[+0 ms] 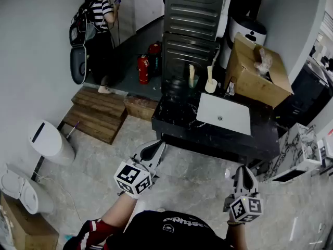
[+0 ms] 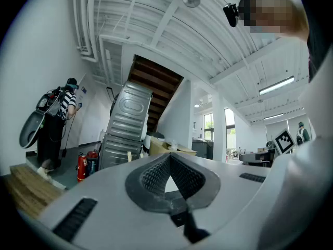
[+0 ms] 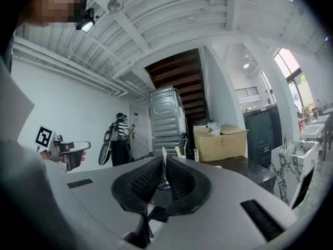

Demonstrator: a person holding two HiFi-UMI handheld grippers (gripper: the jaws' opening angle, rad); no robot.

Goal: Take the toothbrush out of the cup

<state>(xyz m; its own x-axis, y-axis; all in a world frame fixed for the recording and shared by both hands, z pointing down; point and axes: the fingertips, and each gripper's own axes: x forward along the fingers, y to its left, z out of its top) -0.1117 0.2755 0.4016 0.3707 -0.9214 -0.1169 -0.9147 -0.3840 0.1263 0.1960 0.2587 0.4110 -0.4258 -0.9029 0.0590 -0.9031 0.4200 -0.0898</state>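
On the far side of a black counter [image 1: 177, 120] with a white sink [image 1: 223, 113] stand two cups. A dark cup [image 1: 193, 81] and a white cup [image 1: 210, 86] each hold an upright pale toothbrush [image 1: 191, 71]. Both grippers hover over the floor well short of the counter. My left gripper [image 1: 155, 149] is shut and holds nothing; its tips [image 2: 167, 156] meet. My right gripper [image 1: 243, 174] is likewise shut and bare [image 3: 164, 159]. In the right gripper view the toothbrushes [image 3: 164, 152] show small just past the jaws.
A cardboard box [image 1: 257, 72] sits at the counter's right end, with a ribbed metal cabinet [image 1: 192, 25] behind. A person [image 1: 99, 25] stands far left by red fire extinguishers [image 1: 143, 69]. Wooden pallets [image 1: 99, 113], a toilet [image 1: 49, 142] and a marble stand [image 1: 299, 150] ring the floor.
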